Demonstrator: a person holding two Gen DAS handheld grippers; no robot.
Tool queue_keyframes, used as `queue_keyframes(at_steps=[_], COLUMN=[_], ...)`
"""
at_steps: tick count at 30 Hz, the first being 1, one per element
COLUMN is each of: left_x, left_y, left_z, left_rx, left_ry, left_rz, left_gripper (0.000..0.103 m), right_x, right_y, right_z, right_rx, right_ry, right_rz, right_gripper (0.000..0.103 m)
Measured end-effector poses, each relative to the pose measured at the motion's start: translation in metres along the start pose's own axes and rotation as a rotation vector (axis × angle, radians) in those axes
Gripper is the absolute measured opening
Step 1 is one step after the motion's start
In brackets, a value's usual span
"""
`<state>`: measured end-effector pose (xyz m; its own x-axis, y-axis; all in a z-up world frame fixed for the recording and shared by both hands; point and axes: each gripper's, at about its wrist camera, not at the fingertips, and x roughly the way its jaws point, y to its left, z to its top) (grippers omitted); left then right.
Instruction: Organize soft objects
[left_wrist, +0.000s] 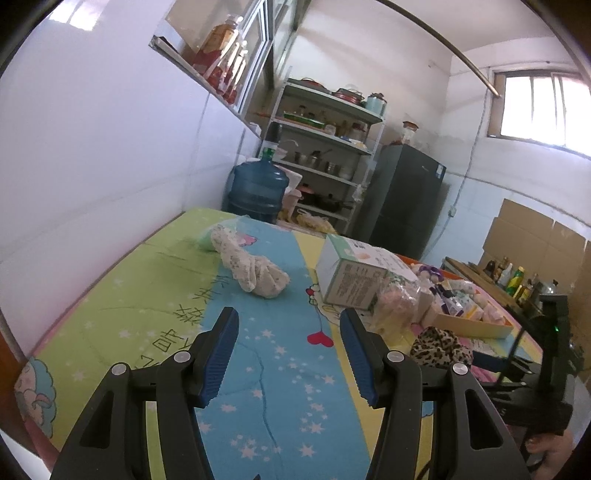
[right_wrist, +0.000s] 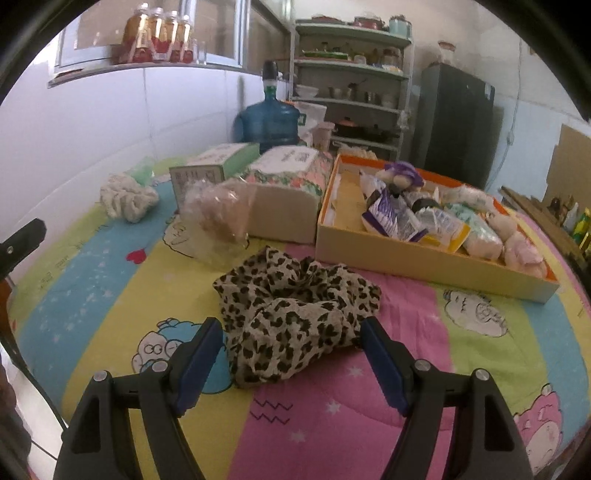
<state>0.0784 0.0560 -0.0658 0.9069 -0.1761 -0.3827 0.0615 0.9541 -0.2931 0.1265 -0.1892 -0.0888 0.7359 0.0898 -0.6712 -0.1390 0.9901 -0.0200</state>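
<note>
Blue-padded fingers of the right hand-held gripper (right_wrist: 291, 341) are seen nearest the lens, spread apart and clamped on nothing. Leopard-print cloth (right_wrist: 295, 314) is found crumpled on the cartoon-print table cover (right_wrist: 332, 413), its near edge lying between the two fingertips; whether the pads touch it cannot be told. Shallow orange-lined box (right_wrist: 424, 258) is set beyond and to the right of the cloth, filled with soft packets and pouches. Clear bag (right_wrist: 216, 221) is placed beyond the cloth to the left, against a cardboard carton (right_wrist: 280, 214).

Left hand-held gripper (left_wrist: 290, 321) is likewise held with fingers apart and empty above the blue stripe of the cover. White lace bundle (left_wrist: 255, 269) is found ahead of it, well apart. Green-and-white carton (left_wrist: 351, 273) lies to the right of the bundle.
</note>
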Motion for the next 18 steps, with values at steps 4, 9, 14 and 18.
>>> queue_keyframes(at_steps=[4, 9, 14, 18], left_x=[0.006, 0.019, 0.035, 0.055], left_y=[-0.005, -0.014, -0.023, -0.049], left_z=[0.002, 0.004, 0.007, 0.011], left_rx=[0.016, 0.05, 0.055, 0.121], left_ry=[0.013, 0.044, 0.091, 0.158], left_rz=[-0.013, -0.037, -0.071, -0.17], left_gripper=[0.059, 0.059, 0.059, 0.059], right_x=[0.007, 0.008, 0.007, 0.001], right_y=[-0.004, -0.01, -0.019, -0.024], right_z=[0.001, 0.002, 0.0, -0.004], right_rx=[0.03, 0.059, 0.098, 0.129], right_ry=[0.008, -0.004, -0.017, -0.04], right_rz=[0.006, 0.038, 0.096, 0.15], right_gripper=[0.072, 0.043, 0.023, 0.018])
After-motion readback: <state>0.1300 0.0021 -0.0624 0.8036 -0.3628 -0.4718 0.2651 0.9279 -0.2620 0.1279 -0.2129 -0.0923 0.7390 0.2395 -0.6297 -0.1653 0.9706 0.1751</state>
